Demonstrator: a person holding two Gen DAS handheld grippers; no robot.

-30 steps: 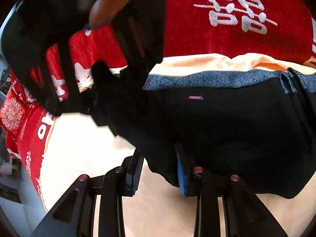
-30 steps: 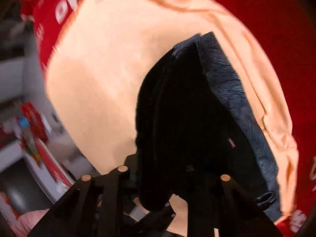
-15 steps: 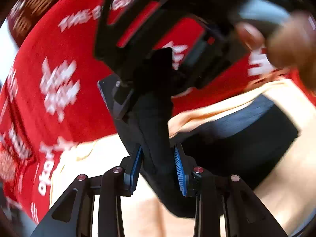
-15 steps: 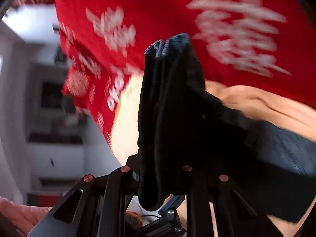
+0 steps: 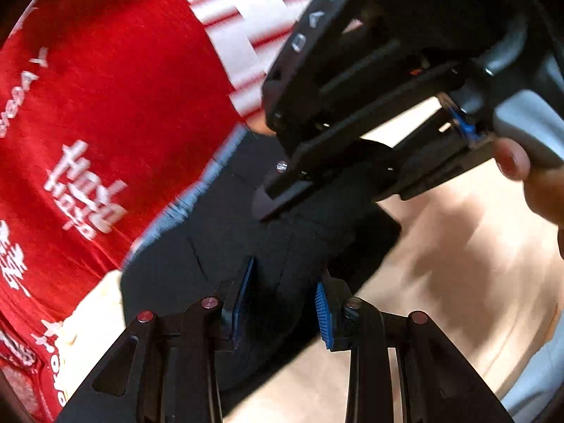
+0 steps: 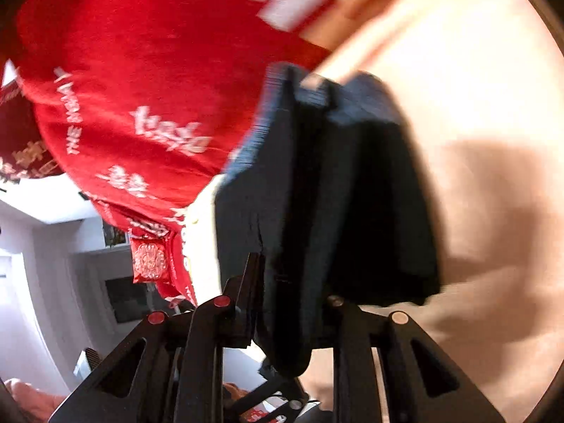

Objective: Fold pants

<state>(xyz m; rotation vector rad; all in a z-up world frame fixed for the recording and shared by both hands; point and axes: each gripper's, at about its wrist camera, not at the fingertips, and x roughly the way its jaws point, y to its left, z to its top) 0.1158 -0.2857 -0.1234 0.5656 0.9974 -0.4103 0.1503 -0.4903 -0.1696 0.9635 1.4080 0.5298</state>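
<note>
A: What has changed over the past second?

B: Both tools have swung across the bed point(image 5: 458, 282), carrying the pants point(image 5: 225, 246) from a flat spread into a doubled bundle above the cream sheet, beside the red blanket point(image 5: 116, 105).

A: State of the left tool point(image 5: 283, 310)?

B: Nearly closed, blue pads clamping a thick fold of black fabric. The right tool point(image 6: 292, 303) is likewise pinched on bunched layers; in the left view it point(image 5: 282, 204) meets the same cloth from above, a hand point(image 5: 528, 176) on its handle.

A: Significance?

B: The fold is probably being carried over; laying it down and releasing appear to remain.
</note>
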